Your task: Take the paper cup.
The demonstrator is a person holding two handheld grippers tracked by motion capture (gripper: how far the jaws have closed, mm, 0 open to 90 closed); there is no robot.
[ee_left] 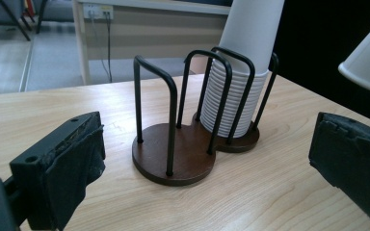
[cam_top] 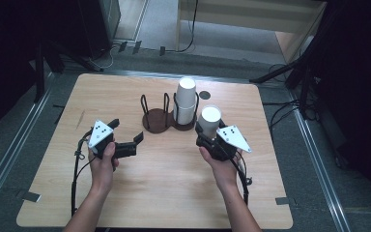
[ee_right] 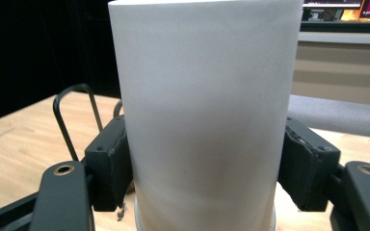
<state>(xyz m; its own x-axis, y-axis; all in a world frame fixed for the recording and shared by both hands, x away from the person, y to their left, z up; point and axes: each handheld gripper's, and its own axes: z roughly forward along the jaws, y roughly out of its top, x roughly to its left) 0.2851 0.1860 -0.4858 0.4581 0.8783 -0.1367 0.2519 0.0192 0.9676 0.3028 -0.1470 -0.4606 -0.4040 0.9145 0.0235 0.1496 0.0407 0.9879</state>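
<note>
At the left of the wooden table [cam_top: 174, 193], the left gripper [cam_top: 128, 137] sits low over the board in the person's left hand [cam_top: 104, 164], its jaws spread wide with nothing between them. In the left gripper view the two padded jaws stand far apart at either edge, aimed at the holder.

Just beyond them, near the table's middle, stands the cup holder [cam_top: 166, 118], a dark wooden base shaped like two joined discs with black wire hoops rising from each. Its left bay [ee_left: 173, 156] is bare. Its right bay carries the stack of cups [cam_top: 185, 101], white paper cups nested upside down inside the hoops, the ribbed rims showing clearly in the left gripper view [ee_left: 238, 91].

To the right of the holder, the right gripper [cam_top: 207, 133] is clamped on a single white cup [cam_top: 210, 120], held upside down just beside the stack and off the table. In the right gripper view that cup [ee_right: 204, 110] stands between the two black jaws, which press on its sides near the rim. The person's right hand [cam_top: 224, 166] grips the tool from behind.
</note>
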